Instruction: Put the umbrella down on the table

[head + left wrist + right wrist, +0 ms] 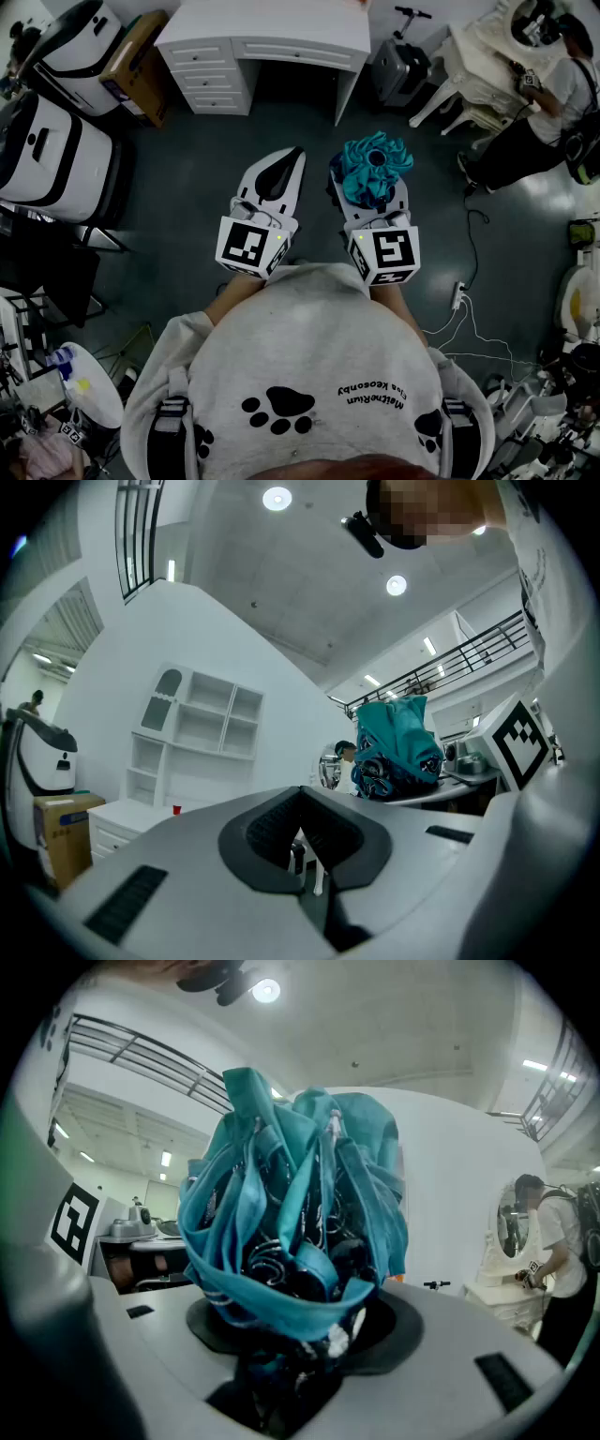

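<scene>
A folded teal umbrella (375, 167) with a dark patterned lining stands bunched up in my right gripper (371, 195). Seen from the right gripper view, the umbrella (300, 1222) fills the middle, and the right gripper (300, 1340) is shut on its lower part. My left gripper (289, 161) is beside it on the left, shut and holding nothing; its pads (281, 832) meet in the left gripper view. Both grippers hover over the dark floor, short of the white table (281, 37) with drawers that stands ahead. The left gripper view shows the umbrella (398, 747) to its right.
A cardboard box (141, 66) leans left of the table and a small suitcase (398, 61) stands to its right. A person (534, 122) bends at a white dressing table (473, 70) at far right. White machines (47, 150) line the left. A power strip (459, 295) lies on the floor.
</scene>
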